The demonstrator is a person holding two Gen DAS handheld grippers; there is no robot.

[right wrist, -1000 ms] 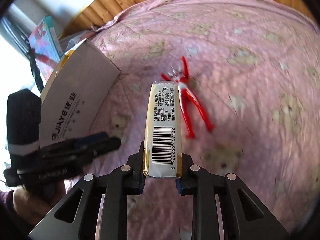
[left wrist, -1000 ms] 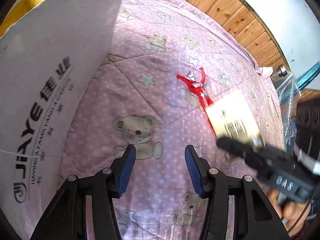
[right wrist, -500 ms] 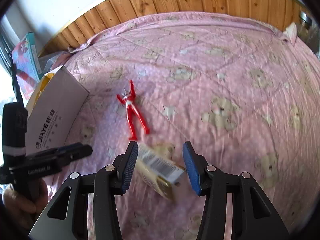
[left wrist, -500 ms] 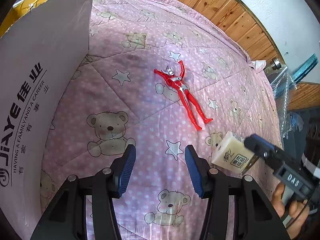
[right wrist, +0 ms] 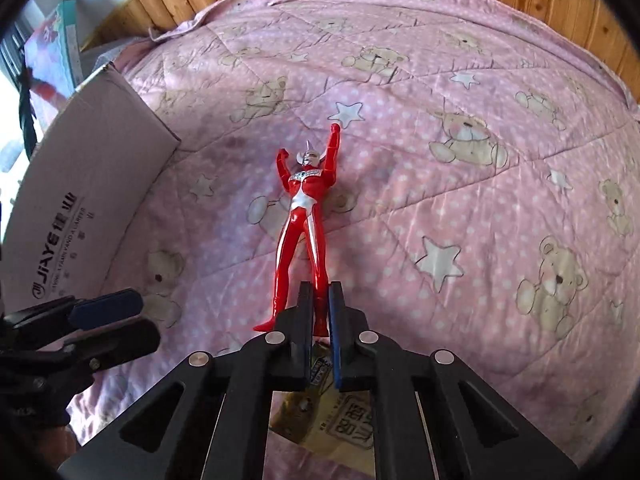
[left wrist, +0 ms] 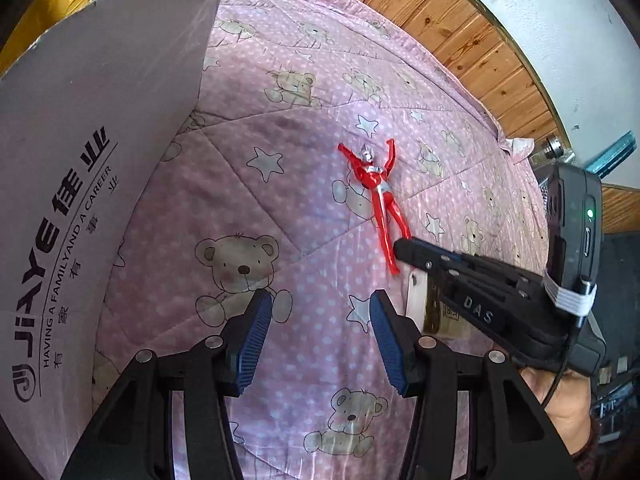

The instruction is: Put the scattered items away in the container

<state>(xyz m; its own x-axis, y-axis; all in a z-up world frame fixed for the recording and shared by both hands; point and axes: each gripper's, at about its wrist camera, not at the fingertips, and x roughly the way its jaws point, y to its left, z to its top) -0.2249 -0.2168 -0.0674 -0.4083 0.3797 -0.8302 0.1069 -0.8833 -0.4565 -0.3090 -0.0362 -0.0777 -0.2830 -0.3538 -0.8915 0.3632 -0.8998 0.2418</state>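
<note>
The red toy figure (right wrist: 306, 216) lay face up on the pink bear-print quilt (right wrist: 460, 184), arms raised, well right of the cardboard box (left wrist: 80, 168). Half a second before, the right gripper (right wrist: 320, 312) stood spread with the packet dropping between its fingers; now those fingers had pressed together on one of the figure's lower legs. The beige packet (right wrist: 344, 420) lay on the quilt beneath that gripper. The left gripper (left wrist: 316, 340) hung spread and empty above the quilt, as before.
</note>
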